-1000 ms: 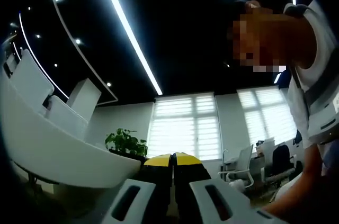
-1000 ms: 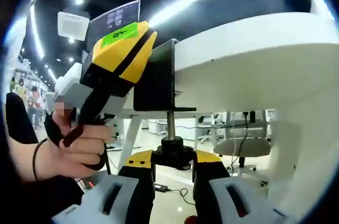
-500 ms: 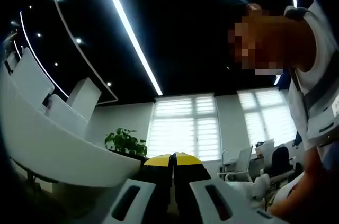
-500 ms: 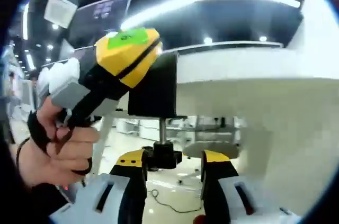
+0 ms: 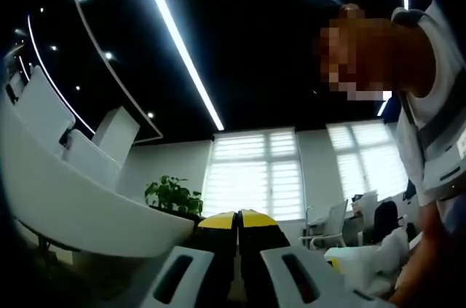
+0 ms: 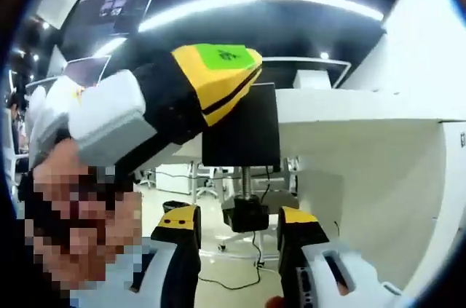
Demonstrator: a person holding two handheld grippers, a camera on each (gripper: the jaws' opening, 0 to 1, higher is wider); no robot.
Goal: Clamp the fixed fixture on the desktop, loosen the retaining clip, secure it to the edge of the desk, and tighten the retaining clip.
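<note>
In the right gripper view a black clamp fixture (image 6: 244, 129) sits on the edge of the white desk (image 6: 357, 115). Its threaded screw (image 6: 249, 180) hangs below, ending in a black knob (image 6: 246, 213). My left gripper (image 6: 218, 75), yellow and black with a green label, comes in from the left and is shut on the fixture's top. My right gripper (image 6: 240, 226) is open, its jaws standing either side of the knob with gaps. In the left gripper view my left gripper (image 5: 238, 218) points upward with jaws pressed together.
The white curved desk edge (image 5: 80, 206) runs along the left of the left gripper view, with a plant (image 5: 173, 195) and bright windows (image 5: 255, 173) behind. A person (image 5: 429, 104) stands at the right. Cables (image 6: 247, 268) lie on the floor under the desk.
My right gripper's jaws have spread off the knob they were closed around. The right gripper view has shifted, so the fixture and left gripper now sit nearer its middle. The left gripper view is steady.
</note>
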